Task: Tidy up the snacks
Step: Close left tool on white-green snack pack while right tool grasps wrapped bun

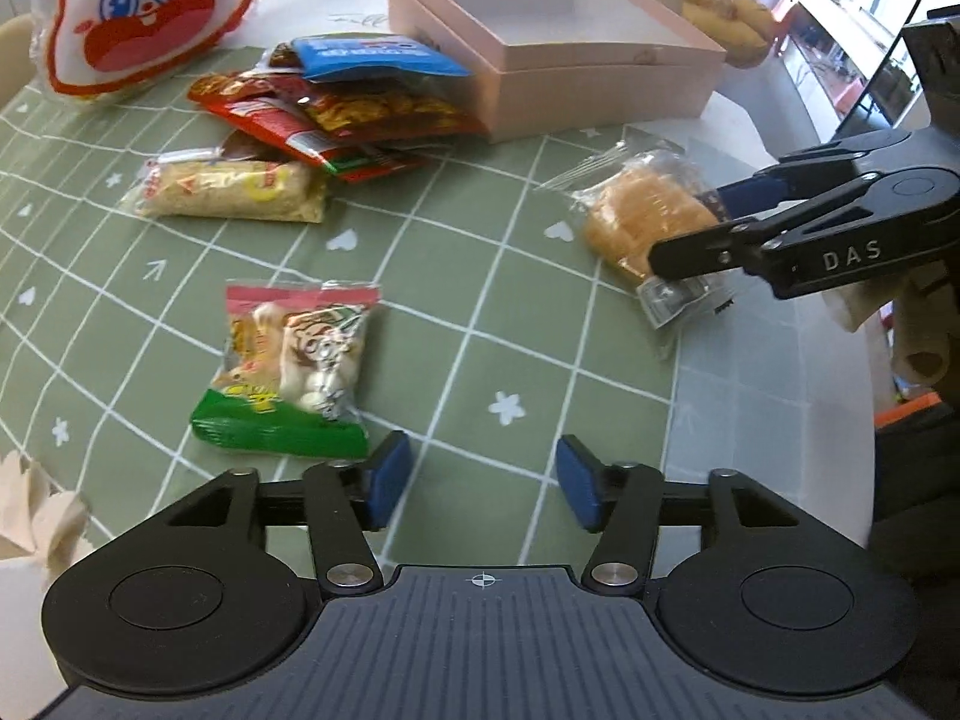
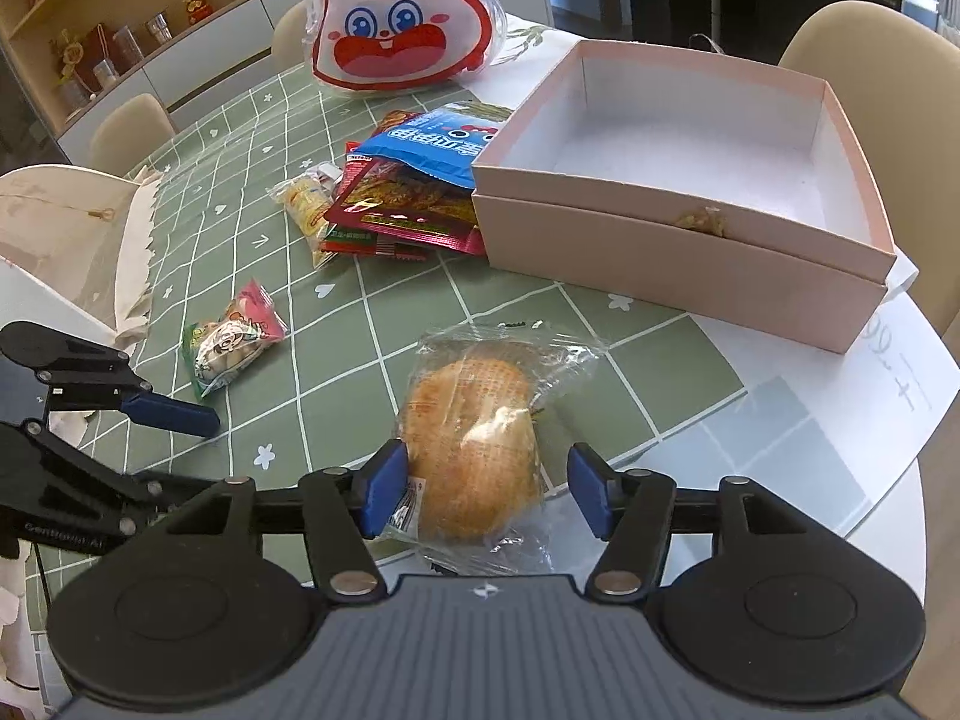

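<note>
Left wrist view, lower centre: we hold the left gripper [image 1: 483,483] over the green checked tablecloth [image 1: 420,276], its blue pads wide apart with nothing between them. Just left of it lies a small snack packet [image 1: 294,366] with a pink top band, a green bottom band and a cartoon face; its printing is too small to read. At the right edge our right gripper [image 1: 690,228], its black arm lettered "DAS", straddles a bun in clear wrap [image 1: 645,222].

Right wrist view, lower centre: the right gripper [image 2: 487,489] stands partly open around that bun [image 2: 474,450]; the left pad is against the wrapper, the right pad stands clear, so we have no grip. No earlier frame is given. Upper right, the open pink box [image 2: 672,246] is empty except for a crumb-like scrap at its near wall. Beside its left wall lies a pile of snack bags [image 2: 414,192], the top one blue with white characters we cannot read. A red-and-white cartoon bunny bag [image 2: 396,18] stands at upper centre. White paper [image 2: 840,396] under the box shows handwritten marks, unreadable.
</note>
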Motion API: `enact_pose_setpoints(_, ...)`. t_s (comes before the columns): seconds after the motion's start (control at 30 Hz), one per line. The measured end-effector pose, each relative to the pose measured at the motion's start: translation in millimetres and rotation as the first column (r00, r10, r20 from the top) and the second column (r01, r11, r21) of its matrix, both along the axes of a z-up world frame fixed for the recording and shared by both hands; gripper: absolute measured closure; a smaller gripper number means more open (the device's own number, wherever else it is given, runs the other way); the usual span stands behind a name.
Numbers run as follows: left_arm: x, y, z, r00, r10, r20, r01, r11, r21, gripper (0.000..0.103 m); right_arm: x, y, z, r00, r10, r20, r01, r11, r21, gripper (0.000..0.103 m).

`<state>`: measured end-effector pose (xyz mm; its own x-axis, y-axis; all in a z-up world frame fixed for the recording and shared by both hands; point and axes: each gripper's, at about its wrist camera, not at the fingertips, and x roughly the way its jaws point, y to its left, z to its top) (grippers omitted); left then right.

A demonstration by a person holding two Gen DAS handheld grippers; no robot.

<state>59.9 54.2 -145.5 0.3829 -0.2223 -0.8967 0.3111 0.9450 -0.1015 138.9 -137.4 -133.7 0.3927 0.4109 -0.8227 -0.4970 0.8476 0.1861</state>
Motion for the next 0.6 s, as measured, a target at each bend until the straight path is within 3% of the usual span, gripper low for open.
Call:
enact_pose_setpoints(0.07, 1.3, -1.0, 1.3, 1.000, 0.005, -0.007, -0.005, 1.000, -0.009, 0.037, 0.9, -0.7, -1.8, 1.000, -0.006, -0.004, 0.006, 1.000, 0.006, 0.039)
enact_pose_setpoints(0.2, 2.3, 2.7, 13.1, 0.999, 0.024, 0.041, -0.024, 1.000, 0.006, 0.042, 3.0, -2.8, -5.2, 0.999, -0.020, -0.026, 0.021, 0.999, 0.025, 0.037)
enact_pose_setpoints(0.33, 10.3, 25.5, 36.0, 0.982, 0.106, 0.159, -0.120, 0.989, 0.081, 0.042, 3.2, -4.7, -6.9, 0.999, -0.028, -0.030, 0.029, 0.999, 0.032, 0.034)
enact_pose_setpoints(0.43, 24.7, 47.6, 28.1, 0.971, 0.186, 0.151, -0.203, 0.973, 0.111, 0.042, 3.5, -4.9, -8.2, 0.999, -0.034, -0.034, 0.035, 0.999, 0.039, 0.033)
enact_pose_setpoints(0.5, 32.2, 60.8, 16.8, 0.971, 0.209, 0.118, -0.220, 0.972, 0.086, 0.041, 2.8, -4.5, -8.4, 0.999, -0.033, -0.032, 0.035, 0.999, 0.037, 0.033)
enact_pose_setpoints(0.6, 39.0, 77.0, 8.4, 0.967, 0.247, 0.063, -0.244, 0.968, -0.053, 0.042, 2.0, -4.1, -8.0, 0.999, -0.028, -0.027, 0.029, 0.999, 0.030, 0.033)
